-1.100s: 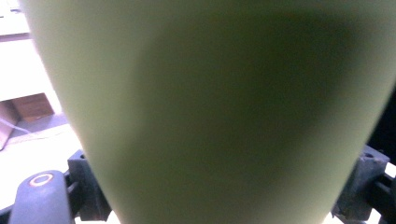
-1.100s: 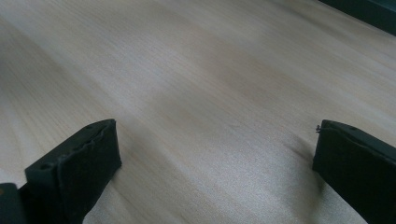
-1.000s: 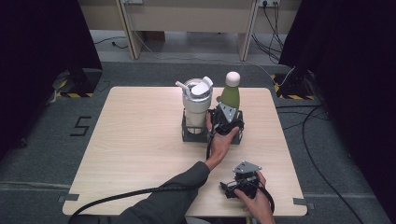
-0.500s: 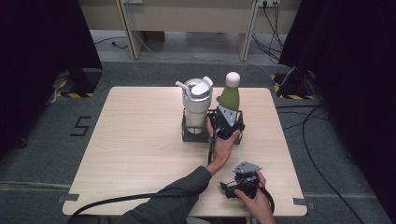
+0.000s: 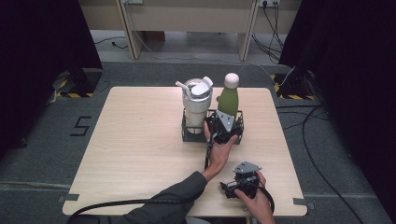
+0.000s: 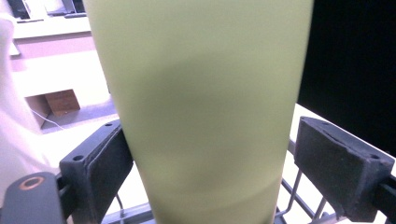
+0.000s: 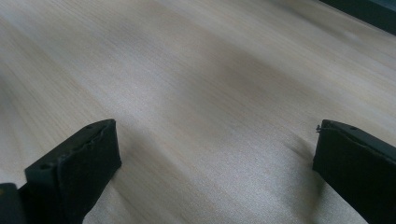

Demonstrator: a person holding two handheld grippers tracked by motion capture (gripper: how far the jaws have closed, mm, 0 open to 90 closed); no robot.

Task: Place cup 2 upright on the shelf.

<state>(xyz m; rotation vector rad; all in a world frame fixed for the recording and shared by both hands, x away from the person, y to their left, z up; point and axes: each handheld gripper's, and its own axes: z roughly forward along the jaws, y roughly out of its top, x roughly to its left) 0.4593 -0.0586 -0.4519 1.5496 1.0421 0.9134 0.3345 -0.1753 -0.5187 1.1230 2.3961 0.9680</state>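
Since the earlier frames the left gripper (image 5: 223, 122) has barely shifted, staying pressed in at the wire rack (image 5: 190, 136) while the right gripper (image 5: 239, 183) keeps to its place near the front edge of the tabletop (image 5: 130, 140). From the left gripper view, the green bottle (image 6: 201, 107) stands upright between the two pads: the left pad (image 6: 100, 158) lies against the bottle's side, while the right pad (image 6: 338, 163) stands a little clear of it, so the jaws are apart around the bottle and not yet clamped. The bottle sits in the right compartment of the rack, just beside a white tumbler (image 5: 197, 100) with a lid and straw, toward the far edge of the tabletop. The step in hand appears to be taking hold of the bottle. The next move probably calls for closing the jaws squarely on the body, then lifting straight up so the base clears the wire without tipping the rack or the tumbler. The right gripper rests with its jaws wide apart over bare wood.
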